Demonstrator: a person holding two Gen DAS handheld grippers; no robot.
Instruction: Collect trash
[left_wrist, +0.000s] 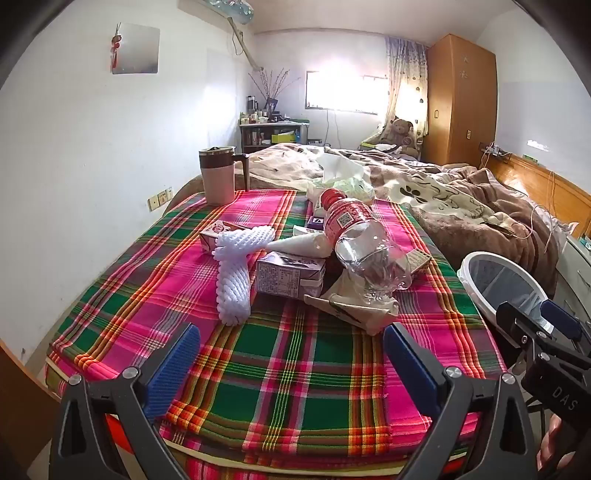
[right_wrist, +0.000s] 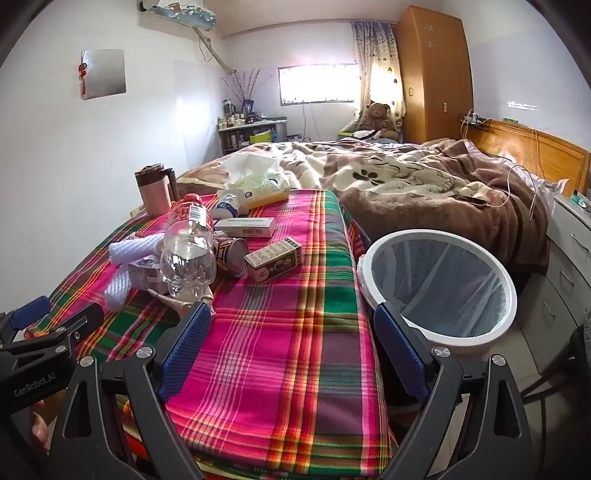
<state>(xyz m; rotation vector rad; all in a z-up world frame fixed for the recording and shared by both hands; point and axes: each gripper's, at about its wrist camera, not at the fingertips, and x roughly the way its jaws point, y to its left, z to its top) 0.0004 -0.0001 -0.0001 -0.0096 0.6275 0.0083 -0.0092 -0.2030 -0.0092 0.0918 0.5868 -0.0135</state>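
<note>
A heap of trash lies on the plaid cloth at the bed's foot: a clear plastic bottle with a red label, white foam netting, a purple carton and a crumpled paper wrapper. In the right wrist view I see the same bottle, a small tin and a printed box. My left gripper stands open just short of the heap, nothing between its blue pads. My right gripper is open over the cloth's right edge, beside the white bin.
A pink mug stands at the cloth's far left corner. A tissue pack and a long flat box lie behind the heap. A rumpled brown blanket covers the bed beyond. White drawers stand right of the bin.
</note>
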